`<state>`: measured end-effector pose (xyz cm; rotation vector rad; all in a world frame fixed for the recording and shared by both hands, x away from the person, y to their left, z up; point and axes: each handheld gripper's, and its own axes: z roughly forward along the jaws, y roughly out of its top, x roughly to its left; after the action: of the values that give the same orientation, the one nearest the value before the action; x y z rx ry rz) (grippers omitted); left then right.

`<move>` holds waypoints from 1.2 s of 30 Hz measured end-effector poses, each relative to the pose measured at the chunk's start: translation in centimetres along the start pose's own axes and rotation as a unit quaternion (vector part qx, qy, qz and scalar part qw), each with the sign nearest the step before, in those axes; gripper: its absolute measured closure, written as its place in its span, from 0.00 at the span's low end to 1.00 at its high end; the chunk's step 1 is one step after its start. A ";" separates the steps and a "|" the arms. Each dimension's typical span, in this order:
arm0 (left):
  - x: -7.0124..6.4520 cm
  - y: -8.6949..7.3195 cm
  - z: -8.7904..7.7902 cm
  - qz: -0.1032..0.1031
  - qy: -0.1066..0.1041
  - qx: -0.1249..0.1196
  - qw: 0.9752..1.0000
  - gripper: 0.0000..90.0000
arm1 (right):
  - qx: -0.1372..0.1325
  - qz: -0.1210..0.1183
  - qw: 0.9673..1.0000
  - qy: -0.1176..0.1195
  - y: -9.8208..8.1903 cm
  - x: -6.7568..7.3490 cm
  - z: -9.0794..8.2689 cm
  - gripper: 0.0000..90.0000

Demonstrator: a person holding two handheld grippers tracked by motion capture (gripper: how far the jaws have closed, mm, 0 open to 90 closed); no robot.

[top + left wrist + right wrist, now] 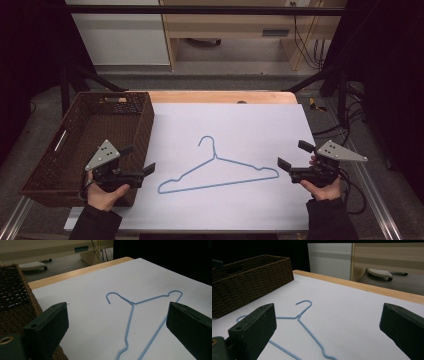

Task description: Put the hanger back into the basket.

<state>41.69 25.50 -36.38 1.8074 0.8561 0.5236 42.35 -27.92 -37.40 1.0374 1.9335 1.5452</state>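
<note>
A light blue wire hanger [218,169] lies flat on the white table sheet [240,125], hook toward the far side. My left gripper [139,162] hovers left of the hanger's left end, jaws wide apart and empty. My right gripper [295,155] sits just right of the hanger's right end, also open with nothing between its jaws. In the left gripper view the hanger [135,320] lies ahead between the two black jaws. In the right gripper view the hanger [299,322] lies ahead on the sheet, with the left jaw in front of part of it.
A dark brown woven basket [145,117] stands at the table's left, right beside my left gripper. A wooden table edge [220,96] runs along the far side. Cables [350,190] trail off the right side. Furniture stands on the floor beyond.
</note>
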 end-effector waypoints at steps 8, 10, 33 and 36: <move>-0.7 0.2 0.4 0.003 -0.004 0.009 1.000 0.05 | 0.006 -0.003 1.000 -0.004 0.1 0.1 -0.1 0.01; -0.9 0.2 0.6 0.006 -0.006 0.012 1.000 0.05 | 0.007 -0.004 1.000 -0.004 0.1 0.1 -0.1 0.01; -3.8 1.1 4.8 0.047 -0.053 0.095 0.993 0.09 | 0.032 -0.016 0.999 0.001 0.1 1.1 1.1 0.02; -3.9 1.5 5.7 0.051 -0.059 0.108 0.991 0.10 | 0.036 -0.017 0.999 0.001 0.0 1.2 1.3 0.02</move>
<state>43.55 18.66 -37.02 2.0683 0.7648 0.3948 42.57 -26.14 -37.66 1.0277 2.0122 1.4684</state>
